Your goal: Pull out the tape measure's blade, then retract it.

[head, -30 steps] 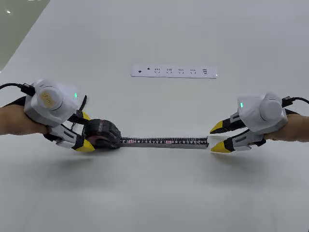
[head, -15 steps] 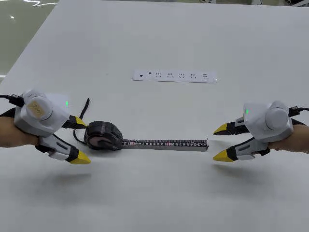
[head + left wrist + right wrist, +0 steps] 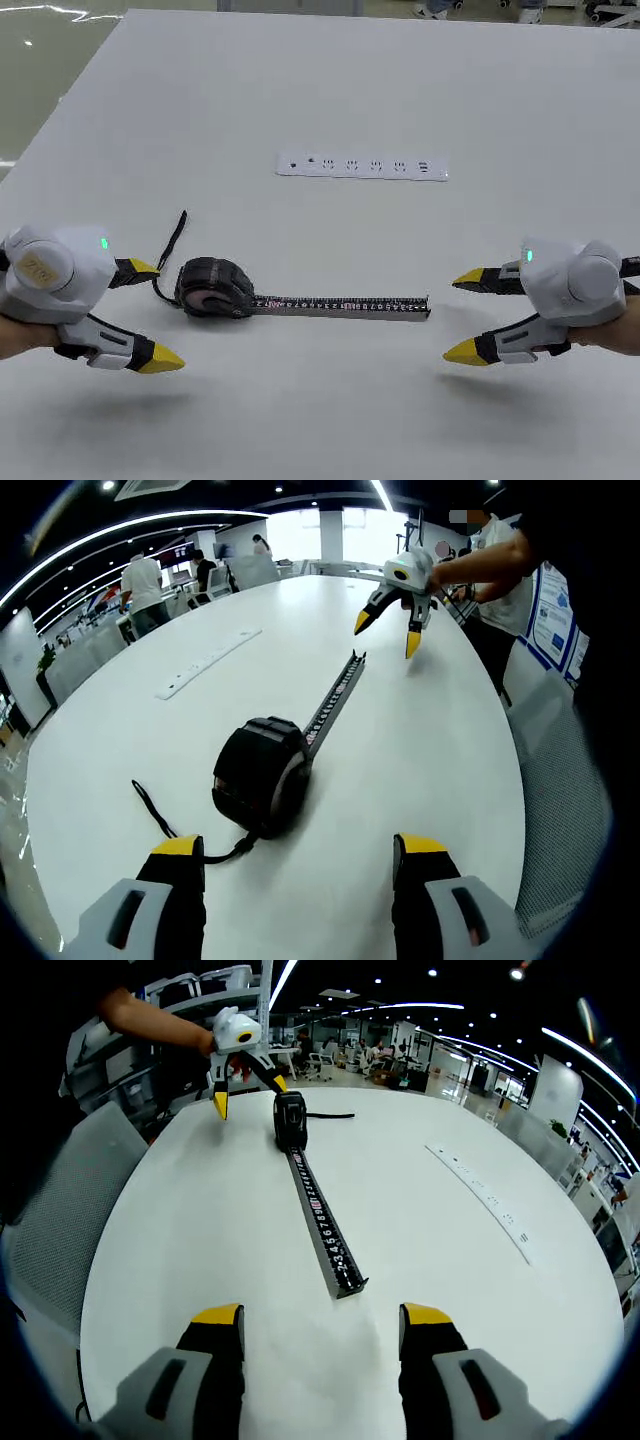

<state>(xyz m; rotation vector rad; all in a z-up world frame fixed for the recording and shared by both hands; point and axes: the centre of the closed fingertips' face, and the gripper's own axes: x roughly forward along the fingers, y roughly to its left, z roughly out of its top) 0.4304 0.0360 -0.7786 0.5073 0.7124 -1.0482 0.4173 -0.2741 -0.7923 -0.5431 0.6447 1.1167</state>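
Head view. A black tape measure case (image 3: 213,288) lies on a white table (image 3: 300,80), with its blade (image 3: 345,304) drawn out flat along the surface to the right of the case. The printed scale faces up, and the end hook (image 3: 427,305) lies on the table at the far end from the case. A black wrist strap (image 3: 172,245) runs from the case's left side and away toward the far edge of the table.

The left gripper (image 3: 158,315) hovers just left of the case, jaws spread wide, yellow tips pointing at the case and touching neither it nor the strap. The right gripper (image 3: 458,315) sits to the right of the case, just beyond the end hook, jaws likewise spread wide and holding nothing; a small gap separates its tips from the hook.

A white power strip (image 3: 362,166) lies well beyond the case, roughly parallel to the blade.

Left gripper view. The case stands on its edge just ahead of the parted jaws, with the blade running away from it toward the right gripper.

Right gripper view. The hook end of the blade lies just ahead of the parted jaws, and the case is at the blade's far end beside the left gripper.
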